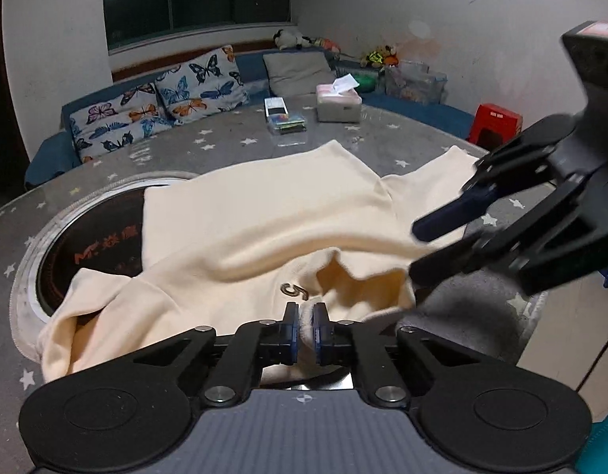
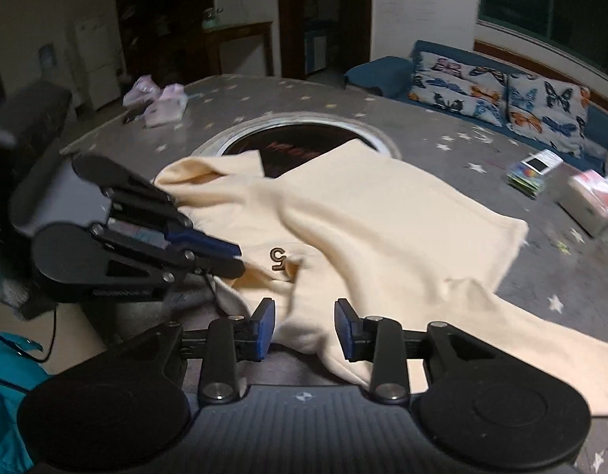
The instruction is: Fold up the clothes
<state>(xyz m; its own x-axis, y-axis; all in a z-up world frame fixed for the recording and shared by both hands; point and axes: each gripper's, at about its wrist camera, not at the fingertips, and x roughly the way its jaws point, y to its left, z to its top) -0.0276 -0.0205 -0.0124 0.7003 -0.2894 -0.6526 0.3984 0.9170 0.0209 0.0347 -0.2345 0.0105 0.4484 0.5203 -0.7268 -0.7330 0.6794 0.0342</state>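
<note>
A cream sweatshirt [image 1: 264, 213] [image 2: 383, 221] lies crumpled on the grey star-patterned table [image 1: 224, 142], with a small dark "5" logo [image 1: 294, 290] facing up. My left gripper [image 1: 307, 328] is shut on a fold of its near edge, and from the right wrist view it [image 2: 237, 260] comes in from the left, closed on the cloth beside the logo. My right gripper [image 2: 304, 328] is open over the near hem, cloth lying loose between its blue pads [image 2: 345, 328]. In the left wrist view it [image 1: 416, 251] hovers at the right, over the sweatshirt's right side.
A round black hotplate [image 1: 94, 245] [image 2: 288, 146] set into the table is partly covered by the sweatshirt. Behind it stand a tissue box [image 1: 338, 104] [image 2: 592, 201] and a stack of small boxes [image 1: 286, 120]. A sofa with butterfly cushions [image 1: 153, 106] rings the far side.
</note>
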